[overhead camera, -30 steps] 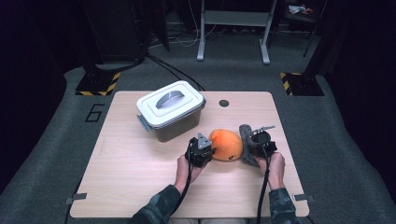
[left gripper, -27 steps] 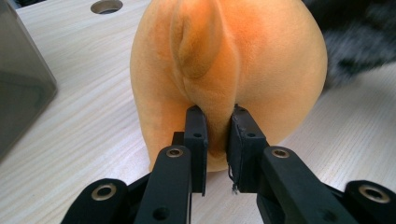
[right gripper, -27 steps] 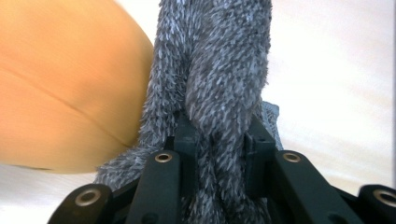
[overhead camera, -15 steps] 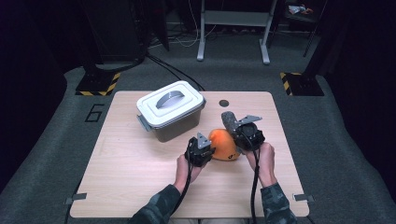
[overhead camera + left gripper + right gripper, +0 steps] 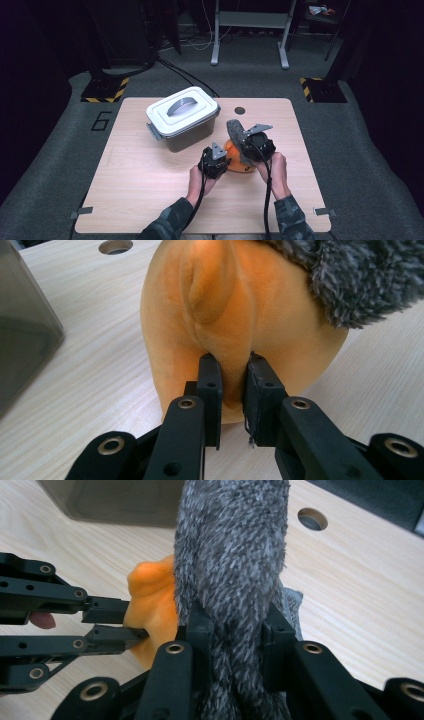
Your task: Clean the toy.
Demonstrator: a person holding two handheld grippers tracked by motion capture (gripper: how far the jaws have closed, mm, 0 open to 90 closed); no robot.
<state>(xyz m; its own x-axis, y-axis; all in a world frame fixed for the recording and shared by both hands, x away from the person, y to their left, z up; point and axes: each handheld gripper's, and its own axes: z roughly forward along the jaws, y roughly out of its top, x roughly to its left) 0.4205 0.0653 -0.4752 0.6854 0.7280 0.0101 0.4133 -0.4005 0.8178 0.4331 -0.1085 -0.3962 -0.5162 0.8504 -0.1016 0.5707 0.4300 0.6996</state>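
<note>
Toy (image 5: 235, 159) rests on the table (image 5: 140, 185) beside the lidded box (image 5: 182, 116). Your left gripper (image 5: 231, 371) pinches its orange fold; your right gripper (image 5: 235, 620) is clamped on its grey furry tail (image 5: 235, 545). Next, likely lift both together toward the box.

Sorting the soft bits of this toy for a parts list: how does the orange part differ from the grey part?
The orange part is smooth and rounded; the grey part is shaggy and long. The orange part rests on the table, pinched by the left gripper; the grey part is lifted upright in the right gripper. Both are soft plush.
</note>
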